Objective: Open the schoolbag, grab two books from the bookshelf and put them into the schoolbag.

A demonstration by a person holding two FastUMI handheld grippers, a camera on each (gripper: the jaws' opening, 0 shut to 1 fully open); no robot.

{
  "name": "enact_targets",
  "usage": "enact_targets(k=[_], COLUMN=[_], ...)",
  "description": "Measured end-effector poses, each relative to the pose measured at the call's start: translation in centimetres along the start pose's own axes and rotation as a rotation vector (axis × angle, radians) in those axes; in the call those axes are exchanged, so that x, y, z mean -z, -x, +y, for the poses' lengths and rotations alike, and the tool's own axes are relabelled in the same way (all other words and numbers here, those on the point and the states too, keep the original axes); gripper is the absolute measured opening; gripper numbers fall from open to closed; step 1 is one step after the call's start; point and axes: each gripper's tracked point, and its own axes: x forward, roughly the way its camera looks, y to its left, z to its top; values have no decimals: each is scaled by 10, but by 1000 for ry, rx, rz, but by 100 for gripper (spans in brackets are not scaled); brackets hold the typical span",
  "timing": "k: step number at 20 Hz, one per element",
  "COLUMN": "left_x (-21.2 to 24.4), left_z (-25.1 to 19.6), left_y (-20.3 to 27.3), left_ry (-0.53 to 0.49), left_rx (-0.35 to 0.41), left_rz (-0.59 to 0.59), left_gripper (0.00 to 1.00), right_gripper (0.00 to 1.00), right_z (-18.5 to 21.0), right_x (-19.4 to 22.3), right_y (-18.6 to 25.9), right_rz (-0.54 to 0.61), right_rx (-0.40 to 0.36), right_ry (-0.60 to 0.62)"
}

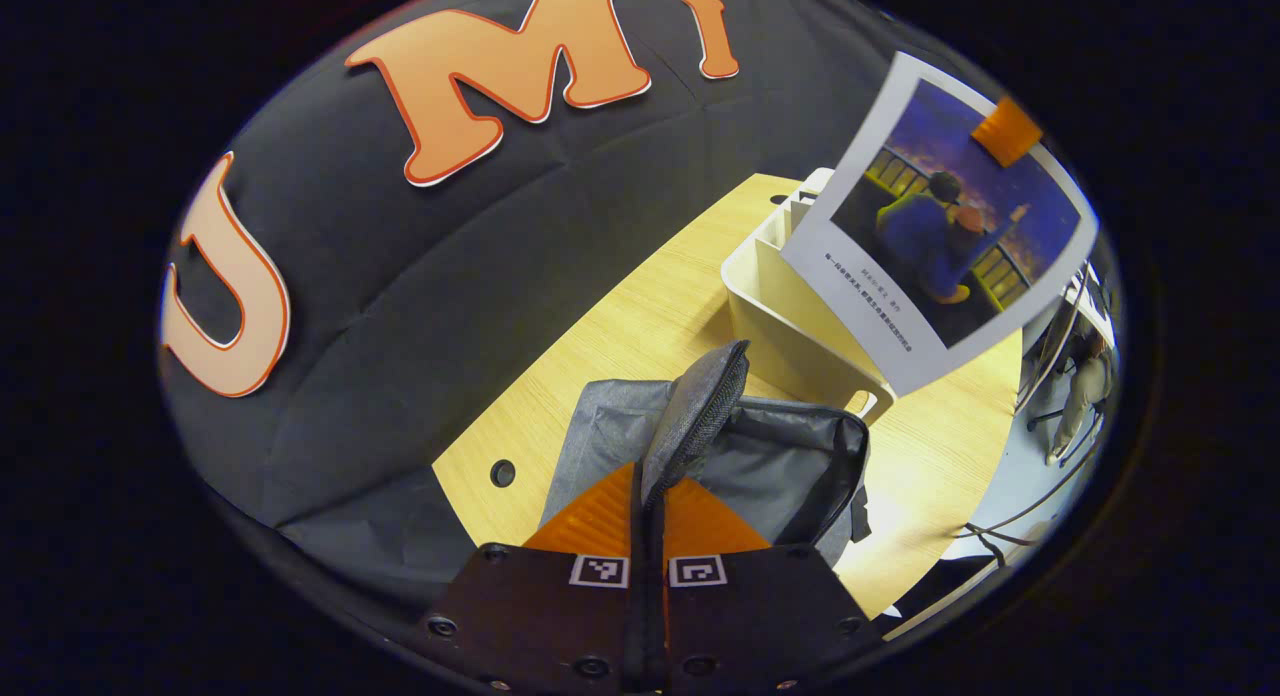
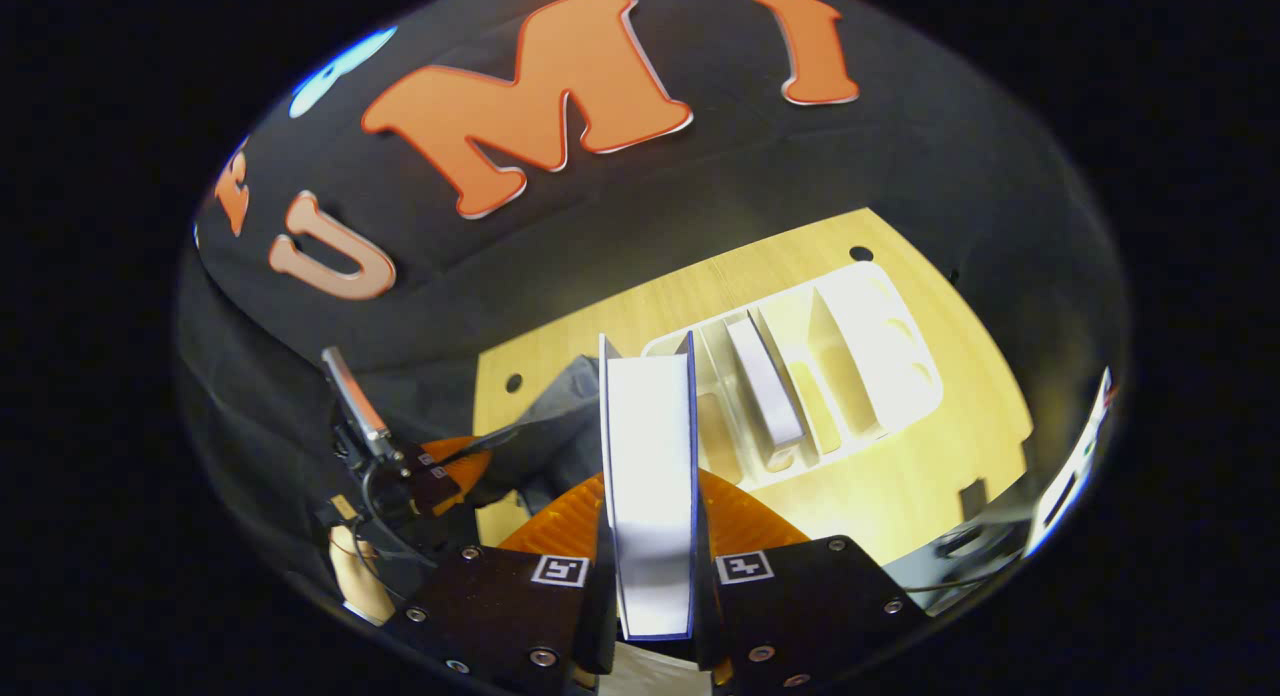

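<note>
My left gripper (image 1: pixel 650 491) is shut on the raised zipper edge of the grey schoolbag (image 1: pixel 770 466), whose mouth gapes open on the wooden table (image 1: pixel 620 326). My right gripper (image 2: pixel 650 506) is shut on a book (image 2: pixel 650 456), seen edge-on with its white pages facing the camera. In the left gripper view that book (image 1: pixel 940 236) hangs in the air above the white bookshelf (image 1: pixel 790 326), cover toward me, with the right gripper (image 1: pixel 1005 131) at its top edge. The right gripper view shows the left gripper (image 2: pixel 440 471) holding the bag (image 2: pixel 550 426) at the left.
The white bookshelf (image 2: pixel 870 346) lies beyond my held book, with dividers and one more book (image 2: pixel 765 386) standing in a slot. A hand (image 2: pixel 360 576) holds the left gripper. Black cloth wall rises behind the table. A cable hole (image 1: pixel 502 472) sits near the bag.
</note>
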Motion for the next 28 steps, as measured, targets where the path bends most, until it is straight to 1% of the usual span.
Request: enact_targets(k=[2, 5, 8, 9, 10, 12, 15, 21, 23, 28], left_x=[-4, -8, -10, -11, -11, -13, -16, -20, -22, -26], left_z=[0, 1, 2, 2, 3, 4, 2, 3, 1, 0], left_y=[1, 2, 0, 1, 1, 1, 4, 10, 12, 19], left_ry=[-17, -34, -38, -39, -40, -41, -22, -24, -24, -13], left_rx=[-3, -7, -5, -4, -4, -3, 5, 9, 10, 22], left_rz=[1, 5, 12, 13, 13, 12, 11, 2, -8, -19], left_gripper=[1, 1, 1, 1, 1, 1, 1, 1, 1, 1], right_gripper=[31, 31, 32, 31, 31, 31, 31, 31, 31, 31], right_z=[-1, -12, -10, -9, -9, -9, 0, 21, 29, 51], right_x=[19, 52, 82, 92, 102, 118, 126, 121, 119, 119], right_y=[-16, -33, -53, -61, -71, -95, -121, -172, -188, -230], right_rz=[-26, -46, -70, -75, -76, -71, -81, -99, -113, -96], right_rx=[-87, -144, -261, -278, -279, -291, -324, -320, -309, -269], right_ry=[-145, -320, -499, -541, -573, -609, -674, -715, -712, -712])
